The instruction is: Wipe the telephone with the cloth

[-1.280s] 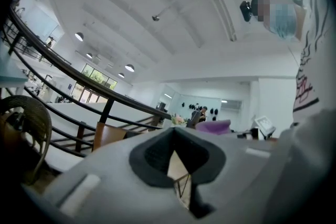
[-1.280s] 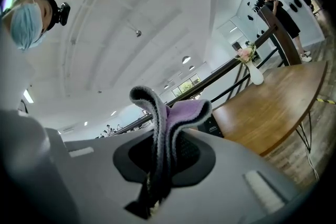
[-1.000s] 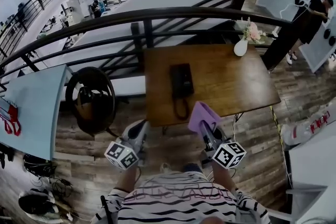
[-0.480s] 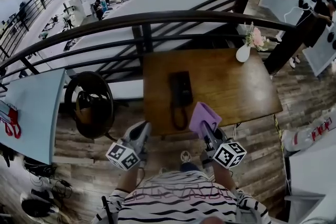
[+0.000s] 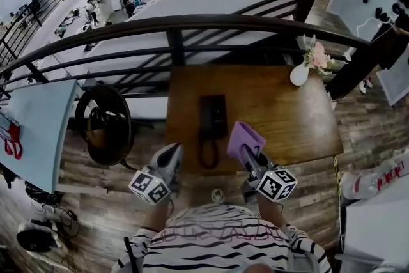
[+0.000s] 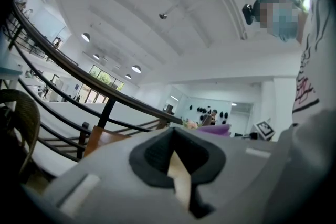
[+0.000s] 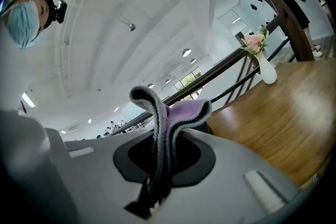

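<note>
A black telephone lies on the wooden table, its cord looping toward the near edge. My right gripper is shut on a purple cloth, just right of the phone over the table's front edge. In the right gripper view the cloth stands folded up out of the shut jaws. My left gripper hovers at the table's near left corner, left of the cord. In its own view the left gripper is shut with nothing held.
A white vase with pink flowers stands at the table's far right corner. A dark railing runs behind the table. A round wicker chair sits to the left, beside a pale blue tabletop.
The head view has shifted, so the table and telephone sit slightly lower and nearer. Both grippers keep their pose, with the cloth still pinched in the right one.
</note>
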Demonstrator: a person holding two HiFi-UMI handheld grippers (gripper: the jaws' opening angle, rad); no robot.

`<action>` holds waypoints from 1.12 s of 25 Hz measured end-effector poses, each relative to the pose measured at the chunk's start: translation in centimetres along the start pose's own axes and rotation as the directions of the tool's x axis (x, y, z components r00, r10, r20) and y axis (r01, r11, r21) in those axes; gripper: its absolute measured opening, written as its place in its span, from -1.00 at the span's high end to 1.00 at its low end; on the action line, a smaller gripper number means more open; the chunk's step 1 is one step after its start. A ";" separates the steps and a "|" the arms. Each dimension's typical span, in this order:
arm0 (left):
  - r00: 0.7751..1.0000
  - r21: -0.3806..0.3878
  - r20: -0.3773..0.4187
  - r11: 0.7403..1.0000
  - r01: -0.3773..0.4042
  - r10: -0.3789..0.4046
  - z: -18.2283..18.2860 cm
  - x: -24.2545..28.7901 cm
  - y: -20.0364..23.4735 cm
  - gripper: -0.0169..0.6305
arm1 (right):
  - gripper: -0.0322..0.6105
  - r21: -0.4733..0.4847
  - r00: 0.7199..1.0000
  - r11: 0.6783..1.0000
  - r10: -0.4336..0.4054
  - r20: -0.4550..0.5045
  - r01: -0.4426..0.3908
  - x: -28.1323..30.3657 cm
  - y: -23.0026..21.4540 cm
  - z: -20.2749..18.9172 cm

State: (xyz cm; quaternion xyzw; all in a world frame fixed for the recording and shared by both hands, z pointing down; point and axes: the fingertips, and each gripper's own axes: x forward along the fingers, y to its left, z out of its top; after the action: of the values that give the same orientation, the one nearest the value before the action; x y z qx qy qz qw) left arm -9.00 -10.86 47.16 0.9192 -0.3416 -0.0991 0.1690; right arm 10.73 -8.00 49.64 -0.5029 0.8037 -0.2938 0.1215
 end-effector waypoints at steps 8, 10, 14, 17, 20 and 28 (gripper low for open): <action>0.995 0.012 0.040 0.996 -0.088 0.087 -1.1 3.1 0.5 0.94 | 0.79 -0.014 0.994 0.997 0.081 -0.080 -0.082 2.6 -3.6 1.6; 0.994 0.012 0.035 0.994 -0.104 0.104 -1.2 3.5 0.8 0.94 | 0.79 -0.013 0.990 0.995 0.097 -0.098 -0.099 3.5 -4.1 1.6; 0.992 0.017 0.037 0.992 -0.124 0.123 -1.0 4.1 1.4 0.94 | 0.79 0.004 0.985 0.993 0.118 -0.125 -0.118 4.9 -4.7 1.5; 0.993 0.010 0.035 0.993 -0.115 0.115 -0.9 4.7 2.4 0.94 | 0.79 0.010 0.984 0.992 0.123 -0.130 -0.123 6.6 -4.9 1.3; 0.995 0.002 0.018 0.995 -0.103 0.103 -0.7 5.2 3.4 0.94 | 0.79 0.014 0.985 0.993 0.117 -0.131 -0.116 8.3 -4.8 1.2; 0.997 0.003 0.007 0.997 -0.083 0.083 1.6 6.0 8.0 0.94 | 0.79 0.004 0.983 0.995 0.103 -0.154 -0.104 14.9 -4.4 0.0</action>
State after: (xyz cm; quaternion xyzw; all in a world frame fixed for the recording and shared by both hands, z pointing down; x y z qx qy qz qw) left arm -9.74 -20.94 48.29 0.9042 -0.3801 -0.0946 0.1704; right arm 7.01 -22.53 53.74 -0.4365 0.8364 -0.3234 0.0732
